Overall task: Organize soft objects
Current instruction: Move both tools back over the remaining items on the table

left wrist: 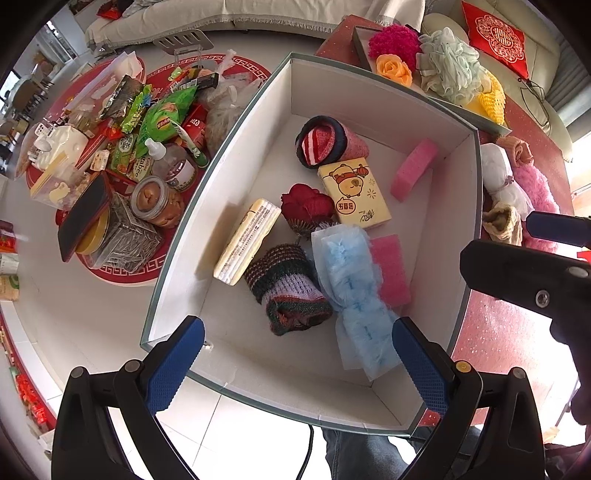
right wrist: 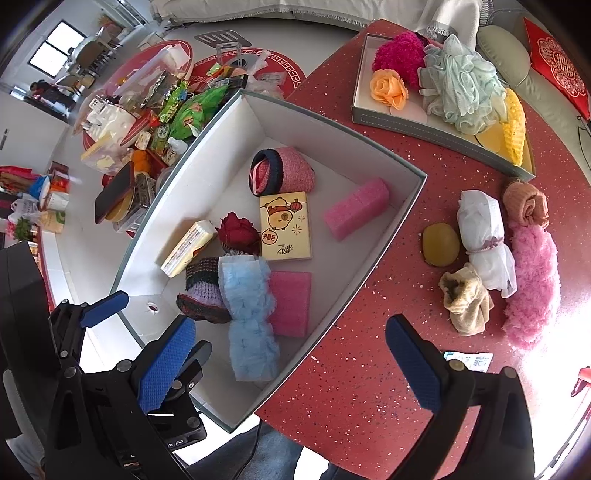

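snack pile (left wrist: 147, 147) beside box (left wrist: 221, 177) — unobstructed

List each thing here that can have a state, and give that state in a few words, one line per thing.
White box: open-topped, partly filled.
Blue duster: lying inside box, released.
Red rose: in box.
Beige sock: rolled, on red table, outside box.
White cloth bundle: tied, on table.
Left gripper: open, empty, over box.
Right gripper: open, empty.

Pale tiled floor (left wrist: 74, 314), cream sofa (left wrist: 221, 14), bright window (right wrist: 59, 44).
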The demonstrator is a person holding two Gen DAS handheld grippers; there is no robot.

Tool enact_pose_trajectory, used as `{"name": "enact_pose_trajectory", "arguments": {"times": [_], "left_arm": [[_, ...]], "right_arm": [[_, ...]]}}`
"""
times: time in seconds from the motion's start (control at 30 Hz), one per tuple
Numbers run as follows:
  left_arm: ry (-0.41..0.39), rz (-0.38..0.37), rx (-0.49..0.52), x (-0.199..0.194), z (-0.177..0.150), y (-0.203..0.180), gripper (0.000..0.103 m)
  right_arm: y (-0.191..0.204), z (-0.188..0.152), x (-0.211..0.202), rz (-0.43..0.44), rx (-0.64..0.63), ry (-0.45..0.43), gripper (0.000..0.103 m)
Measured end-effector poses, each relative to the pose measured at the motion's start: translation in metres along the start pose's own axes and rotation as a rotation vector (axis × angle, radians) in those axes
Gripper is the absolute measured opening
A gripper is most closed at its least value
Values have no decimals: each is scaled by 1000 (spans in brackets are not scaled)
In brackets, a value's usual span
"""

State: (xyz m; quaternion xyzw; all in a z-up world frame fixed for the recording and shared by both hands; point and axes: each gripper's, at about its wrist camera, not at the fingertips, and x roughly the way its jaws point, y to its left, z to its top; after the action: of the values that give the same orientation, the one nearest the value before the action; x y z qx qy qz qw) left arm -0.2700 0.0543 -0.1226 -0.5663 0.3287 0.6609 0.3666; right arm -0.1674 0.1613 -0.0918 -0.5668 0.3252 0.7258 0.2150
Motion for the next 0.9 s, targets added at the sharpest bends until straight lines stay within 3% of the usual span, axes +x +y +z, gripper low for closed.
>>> {"name": "enact_pose_trajectory", "arguments": {"times": [0.63, 0.9], "left_arm": [[28, 80, 83, -10, -5, -19, 102], [48, 53, 190, -8, -3, -67, 102]], "right_arm": [[-10, -16, -3, 55, 41, -30, 103], [-57, -37, -5, 63, 157, -28, 103]]}}
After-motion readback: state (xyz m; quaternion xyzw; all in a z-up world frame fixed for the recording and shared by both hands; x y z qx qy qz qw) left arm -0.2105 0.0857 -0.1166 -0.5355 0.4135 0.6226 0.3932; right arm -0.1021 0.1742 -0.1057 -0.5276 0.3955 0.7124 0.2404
